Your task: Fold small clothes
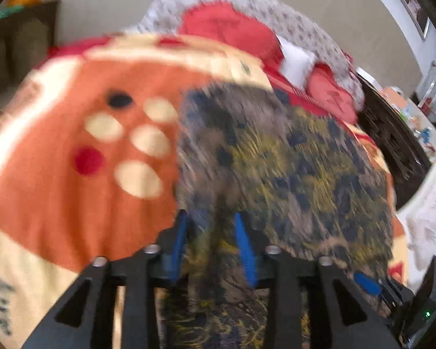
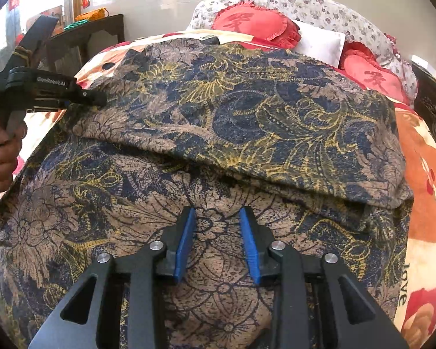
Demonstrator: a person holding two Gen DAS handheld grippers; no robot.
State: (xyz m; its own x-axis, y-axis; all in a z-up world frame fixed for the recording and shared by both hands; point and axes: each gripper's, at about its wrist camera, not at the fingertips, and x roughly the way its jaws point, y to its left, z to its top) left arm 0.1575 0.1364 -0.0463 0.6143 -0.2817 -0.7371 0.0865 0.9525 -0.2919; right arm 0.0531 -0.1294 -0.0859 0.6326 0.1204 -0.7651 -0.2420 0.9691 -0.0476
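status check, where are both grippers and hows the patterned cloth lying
Left gripper open over garment's left edge. Right gripper open above patterned garment, partly folded on bedspread. Nothing in the way.

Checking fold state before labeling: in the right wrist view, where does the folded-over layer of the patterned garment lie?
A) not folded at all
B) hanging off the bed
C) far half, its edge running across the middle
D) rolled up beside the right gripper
C: the patterned garment has an upper layer on its far half, its edge crossing ahead of the open right gripper.
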